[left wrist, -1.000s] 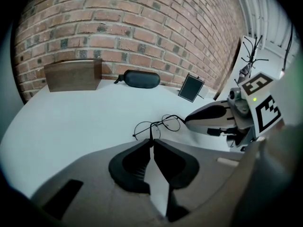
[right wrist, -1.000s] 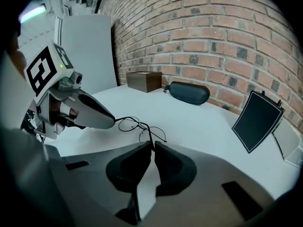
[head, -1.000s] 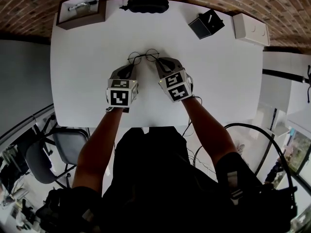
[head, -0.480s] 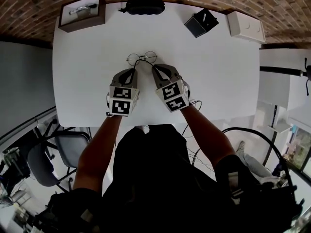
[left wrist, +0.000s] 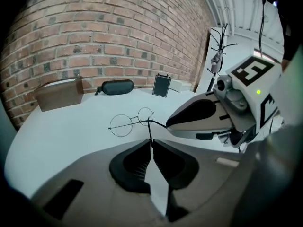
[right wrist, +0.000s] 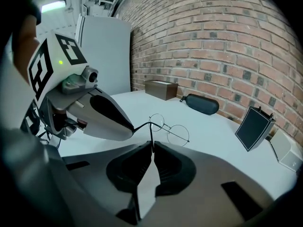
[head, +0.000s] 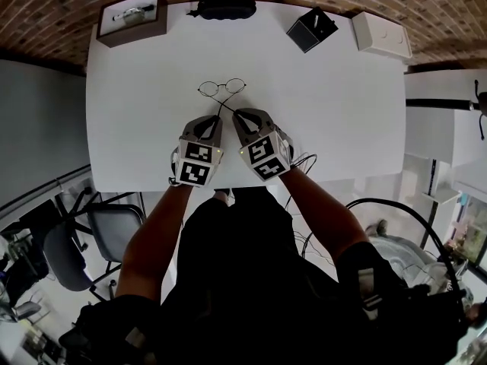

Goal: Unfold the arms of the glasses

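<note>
Thin round-lens wire glasses (head: 222, 88) lie on the white table (head: 137, 128), lenses away from me. Their two thin black arms run back toward me and meet between the two grippers. My left gripper (head: 218, 117) is shut on one arm tip, and its jaws have just closed a little further on it. In the left gripper view the arm stands pinched at the jaw tips (left wrist: 151, 142), with the glasses (left wrist: 130, 122) beyond. My right gripper (head: 236, 115) is shut on the other arm, pinched at its tips (right wrist: 152, 144), the glasses (right wrist: 170, 129) ahead. The grippers sit side by side, nearly touching.
Along the far edge by the brick wall stand a brown box (head: 131, 17), a black glasses case (head: 225, 6), a small black stand (head: 312, 29) and a white box (head: 382, 38). The table's near edge lies just under my wrists.
Both grippers have drawn back toward me and closer together, each with an arm in its jaws. The arms now stretch out from the frame, which has stayed about where it was.
</note>
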The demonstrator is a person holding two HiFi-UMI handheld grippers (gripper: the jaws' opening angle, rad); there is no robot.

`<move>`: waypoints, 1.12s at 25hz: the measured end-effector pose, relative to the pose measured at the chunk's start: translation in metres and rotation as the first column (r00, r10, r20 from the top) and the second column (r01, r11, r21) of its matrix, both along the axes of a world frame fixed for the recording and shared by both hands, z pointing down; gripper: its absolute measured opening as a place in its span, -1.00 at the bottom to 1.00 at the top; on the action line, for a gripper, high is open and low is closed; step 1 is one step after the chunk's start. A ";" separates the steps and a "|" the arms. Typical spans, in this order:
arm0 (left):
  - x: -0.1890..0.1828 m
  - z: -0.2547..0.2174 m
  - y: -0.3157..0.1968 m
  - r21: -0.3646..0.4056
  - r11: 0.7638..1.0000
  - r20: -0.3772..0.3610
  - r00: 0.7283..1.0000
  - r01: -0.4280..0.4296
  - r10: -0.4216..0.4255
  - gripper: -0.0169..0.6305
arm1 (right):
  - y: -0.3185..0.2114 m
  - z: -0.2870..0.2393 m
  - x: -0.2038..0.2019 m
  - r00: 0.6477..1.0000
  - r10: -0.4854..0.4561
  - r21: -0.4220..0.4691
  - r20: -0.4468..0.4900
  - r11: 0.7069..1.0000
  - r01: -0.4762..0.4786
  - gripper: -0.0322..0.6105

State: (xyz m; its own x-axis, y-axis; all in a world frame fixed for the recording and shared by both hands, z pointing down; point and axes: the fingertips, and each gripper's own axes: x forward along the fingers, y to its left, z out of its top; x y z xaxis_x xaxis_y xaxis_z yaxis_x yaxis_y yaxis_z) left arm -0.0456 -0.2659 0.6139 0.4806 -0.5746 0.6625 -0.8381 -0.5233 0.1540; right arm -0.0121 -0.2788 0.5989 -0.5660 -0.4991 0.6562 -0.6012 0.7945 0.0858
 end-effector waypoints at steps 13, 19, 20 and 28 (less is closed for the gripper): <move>0.005 0.033 0.032 -0.082 0.996 0.006 1.000 -0.026 0.027 -0.87 | 0.025 0.035 -0.004 1.000 -0.005 -0.068 -0.030 0.998 0.003 -0.83; 0.003 0.031 0.030 -0.091 0.996 -0.027 1.000 -0.005 0.003 -0.87 | 0.031 0.037 -0.005 1.000 0.002 -0.089 -0.014 0.996 -0.003 -0.83; 0.000 0.029 0.029 -0.095 0.995 -0.048 0.999 0.018 -0.023 -0.87 | 0.031 0.035 -0.004 1.000 0.012 -0.094 0.001 0.995 -0.012 -0.83; -0.021 0.001 -0.007 -0.089 0.981 -0.191 0.964 0.172 -0.186 -0.86 | 0.010 0.009 0.000 0.939 0.277 -0.238 0.206 0.944 -0.226 -0.82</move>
State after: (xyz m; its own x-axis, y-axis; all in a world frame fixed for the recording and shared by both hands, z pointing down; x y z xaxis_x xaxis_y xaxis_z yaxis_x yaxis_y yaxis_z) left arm -0.0665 -0.2726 0.6148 0.4992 -0.6179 0.6074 -0.8664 -0.3490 0.3571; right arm -0.0120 -0.2689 0.6076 -0.5893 -0.5117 0.6252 -0.7663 0.5991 -0.2319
